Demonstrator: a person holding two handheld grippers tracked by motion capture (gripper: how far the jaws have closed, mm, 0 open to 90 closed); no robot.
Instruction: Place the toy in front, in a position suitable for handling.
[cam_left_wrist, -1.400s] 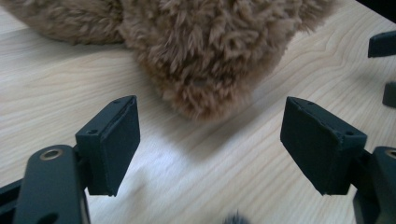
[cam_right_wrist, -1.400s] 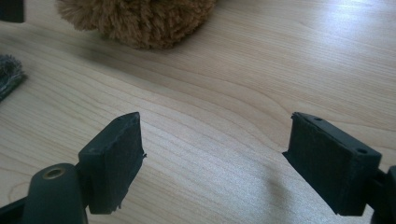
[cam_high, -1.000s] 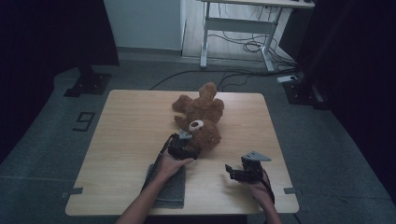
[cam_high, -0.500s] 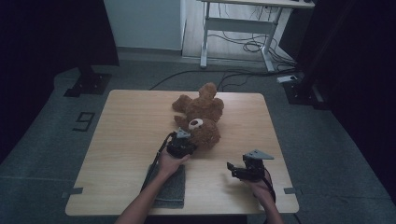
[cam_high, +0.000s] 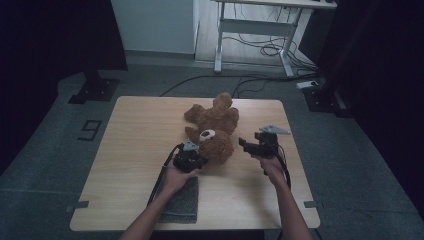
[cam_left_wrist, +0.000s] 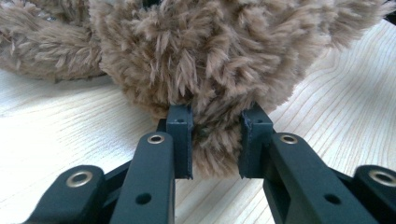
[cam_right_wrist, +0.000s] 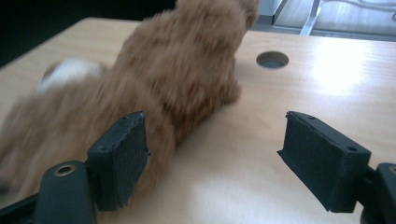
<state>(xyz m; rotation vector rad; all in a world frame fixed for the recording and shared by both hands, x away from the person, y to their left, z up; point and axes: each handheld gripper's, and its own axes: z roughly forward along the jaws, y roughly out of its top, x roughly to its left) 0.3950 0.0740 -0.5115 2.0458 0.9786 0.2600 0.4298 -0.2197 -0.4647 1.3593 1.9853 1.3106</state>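
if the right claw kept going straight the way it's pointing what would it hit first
Most likely the teddy bear: the right claw is open, the bear just ahead by its left pad. Depth is hard to judge.

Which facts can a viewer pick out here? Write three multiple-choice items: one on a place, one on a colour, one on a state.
1. Where does the grey cloth lie?
A. under the left forearm at the table's near edge
B. on the bear
C. on the floor

2. What colour is the teddy bear?
A. white
B. brown
C. green

3. How is the right gripper?
A. shut on the bear
B. shut on the cloth
C. open

Answers: 1 A, the high view shows it there. 2 B, its fur is brown. 3 C, its jaws stand wide apart.
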